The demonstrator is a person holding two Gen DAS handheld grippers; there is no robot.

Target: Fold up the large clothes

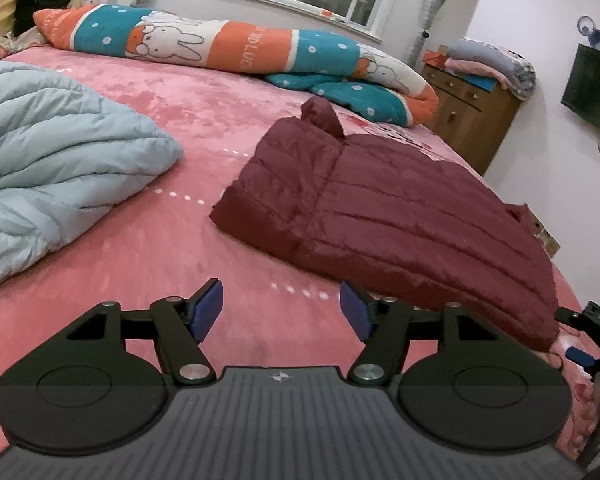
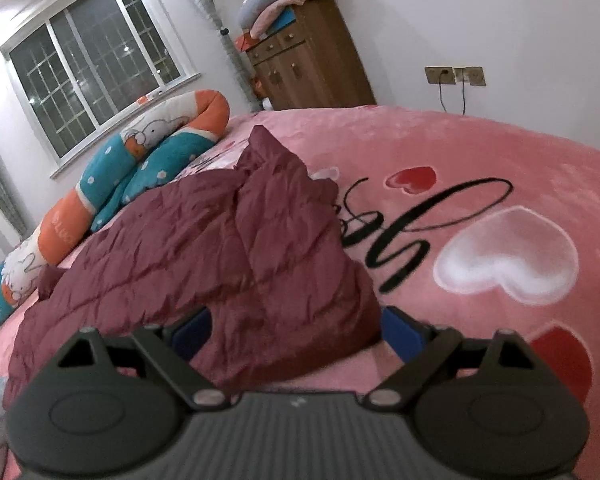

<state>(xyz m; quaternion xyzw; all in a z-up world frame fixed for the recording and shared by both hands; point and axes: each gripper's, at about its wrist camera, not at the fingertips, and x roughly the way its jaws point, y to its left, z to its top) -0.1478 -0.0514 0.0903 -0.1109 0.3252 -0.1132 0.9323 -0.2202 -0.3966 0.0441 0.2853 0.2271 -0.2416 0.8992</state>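
Note:
A maroon puffer jacket [image 1: 384, 208] lies folded flat on the pink bed cover [image 1: 148, 248], its hood sticking up at the far end. My left gripper [image 1: 281, 310] hovers open over bare cover just in front of the jacket's near edge, with nothing between its blue pads [image 1: 208, 308]. My right gripper [image 1: 572, 334] shows at the right edge, beside the jacket's near right corner. In the right wrist view the jacket [image 2: 204, 248] fills the middle. A bunched corner of it sits between the widely spread jaws of the right gripper [image 2: 298, 332].
A light blue puffer jacket [image 1: 56, 168] is heaped on the bed's left side. A rolled orange and teal rabbit-print quilt [image 1: 236, 48] lies along the far edge under the window. A wooden cabinet [image 1: 468, 112] and a wall television [image 1: 592, 92] stand beyond the bed's right side.

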